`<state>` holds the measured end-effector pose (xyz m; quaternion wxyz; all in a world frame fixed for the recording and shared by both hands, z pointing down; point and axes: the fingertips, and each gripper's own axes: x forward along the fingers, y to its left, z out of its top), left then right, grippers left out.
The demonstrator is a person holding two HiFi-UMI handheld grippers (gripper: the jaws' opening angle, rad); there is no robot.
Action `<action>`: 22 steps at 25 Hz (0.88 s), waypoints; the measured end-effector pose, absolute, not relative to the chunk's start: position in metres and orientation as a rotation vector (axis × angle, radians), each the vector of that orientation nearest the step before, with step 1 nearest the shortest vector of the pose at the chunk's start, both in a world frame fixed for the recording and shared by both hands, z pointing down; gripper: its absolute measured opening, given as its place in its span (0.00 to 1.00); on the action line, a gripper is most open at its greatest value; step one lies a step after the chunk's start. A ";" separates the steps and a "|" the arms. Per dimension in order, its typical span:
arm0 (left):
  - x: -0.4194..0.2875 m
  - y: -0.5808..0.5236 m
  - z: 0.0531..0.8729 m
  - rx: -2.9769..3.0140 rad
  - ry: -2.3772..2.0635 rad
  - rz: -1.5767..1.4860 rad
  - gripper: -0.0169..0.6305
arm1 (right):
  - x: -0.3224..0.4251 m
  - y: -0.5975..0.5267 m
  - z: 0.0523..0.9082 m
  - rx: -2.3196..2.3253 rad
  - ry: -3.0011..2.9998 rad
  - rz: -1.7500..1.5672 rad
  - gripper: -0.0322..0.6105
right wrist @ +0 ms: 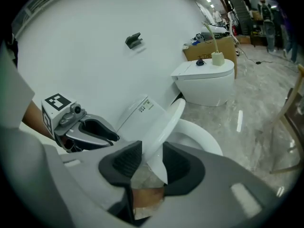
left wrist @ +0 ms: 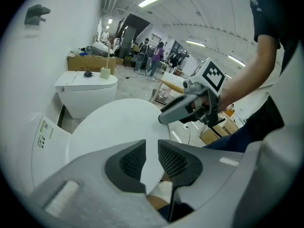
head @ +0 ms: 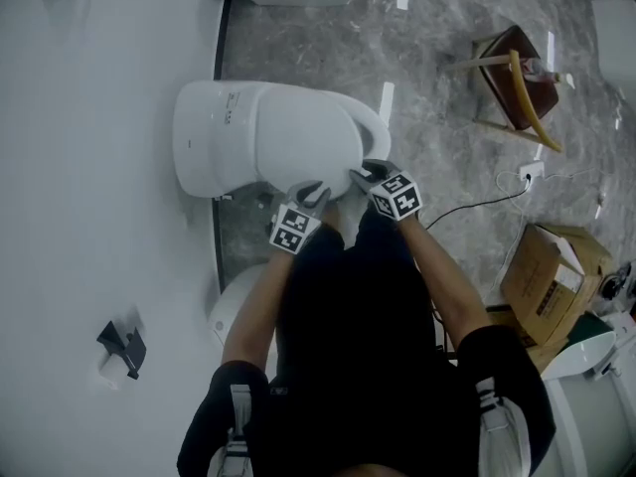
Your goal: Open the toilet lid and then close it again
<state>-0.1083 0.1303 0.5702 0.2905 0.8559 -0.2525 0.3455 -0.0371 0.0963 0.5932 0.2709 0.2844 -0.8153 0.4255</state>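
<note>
The white toilet lid (head: 288, 132) is tilted up off the bowl (right wrist: 202, 134), its hinge end by the tank (head: 204, 132). Both grippers are at its front edge. In the left gripper view my left gripper (left wrist: 151, 163) is shut on the lid's (left wrist: 114, 122) thin edge, which fills the gap between its pads. My right gripper (right wrist: 152, 163) has the lid's (right wrist: 161, 122) edge between its jaws, with floor showing beside one pad, so it is open. In the head view the left gripper (head: 316, 195) and the right gripper (head: 366, 174) sit side by side.
A white wall (head: 89, 167) runs along the toilet's tank side. A second toilet (right wrist: 209, 82) stands further along it. A wooden chair (head: 517, 78), a cardboard box (head: 552, 266) and a cable (head: 477, 207) lie on the marble floor to the right.
</note>
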 end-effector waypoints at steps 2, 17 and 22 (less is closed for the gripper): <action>-0.107 0.125 0.571 2.265 -0.707 0.891 0.14 | -0.035 0.095 0.595 0.727 -2.229 1.161 0.27; -0.067 0.097 0.562 2.236 -0.862 0.642 0.09 | -0.001 0.103 0.635 0.640 -2.261 1.207 0.28; -0.056 0.099 0.584 2.232 -0.872 0.637 0.08 | 0.009 0.105 0.654 0.647 -2.251 1.197 0.29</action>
